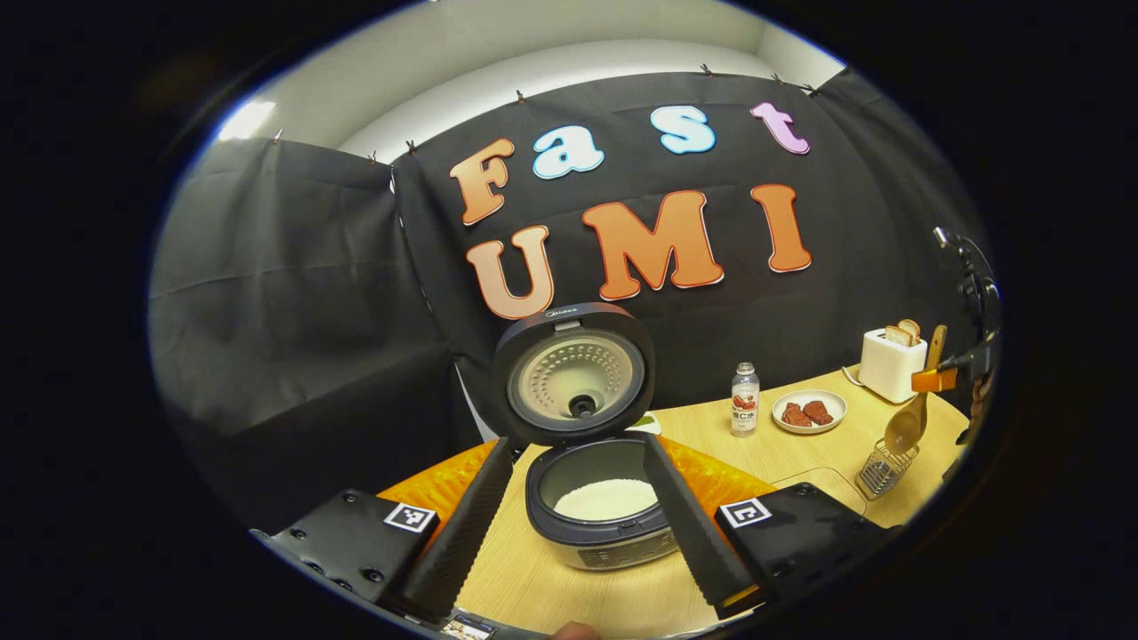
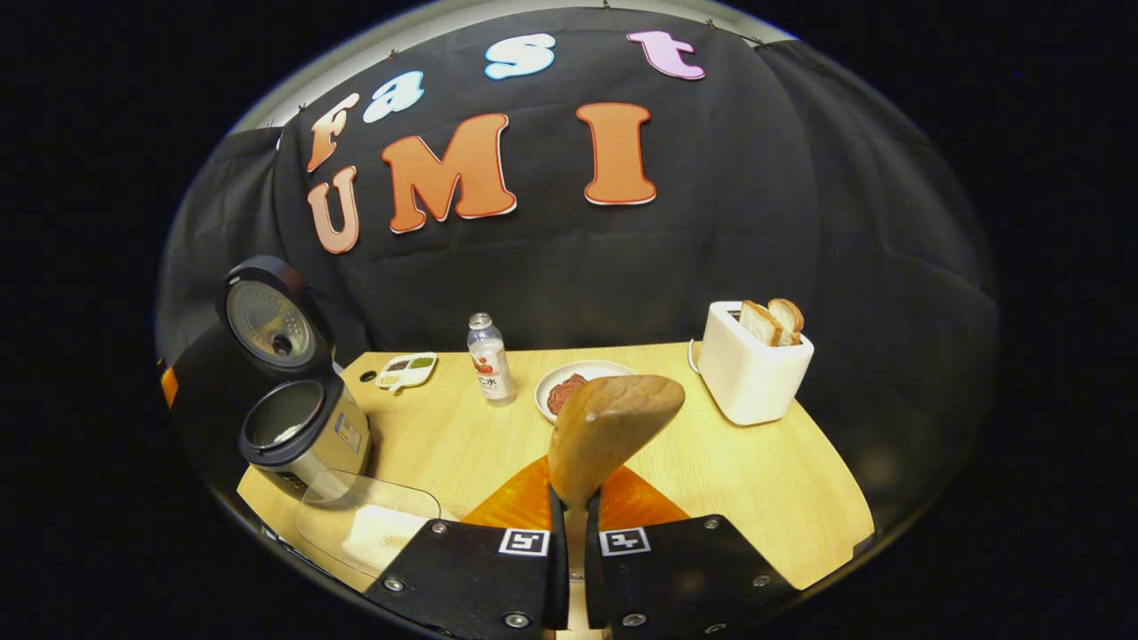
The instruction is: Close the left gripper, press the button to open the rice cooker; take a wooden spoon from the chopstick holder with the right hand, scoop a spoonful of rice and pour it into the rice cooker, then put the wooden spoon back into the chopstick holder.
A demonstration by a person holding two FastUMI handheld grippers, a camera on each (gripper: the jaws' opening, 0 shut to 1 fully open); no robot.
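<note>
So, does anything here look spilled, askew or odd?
Nothing stands out. The grey rice cooker stands upright with its lid raised, rice inside; the right tool grips the wooden spoon; the white toaster stands upright.

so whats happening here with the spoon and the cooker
A person is working two handheld grippers at a wooden table. The rice cooker already stands open, lid up, with white rice in its pot, and the left gripper sits in front of it with jaws spread. The right gripper is shut on the wooden spoon; in the left gripper view the spoon hangs bowl down just above the wire chopstick holder. Whether it is leaving or returning cannot be told.
</note>
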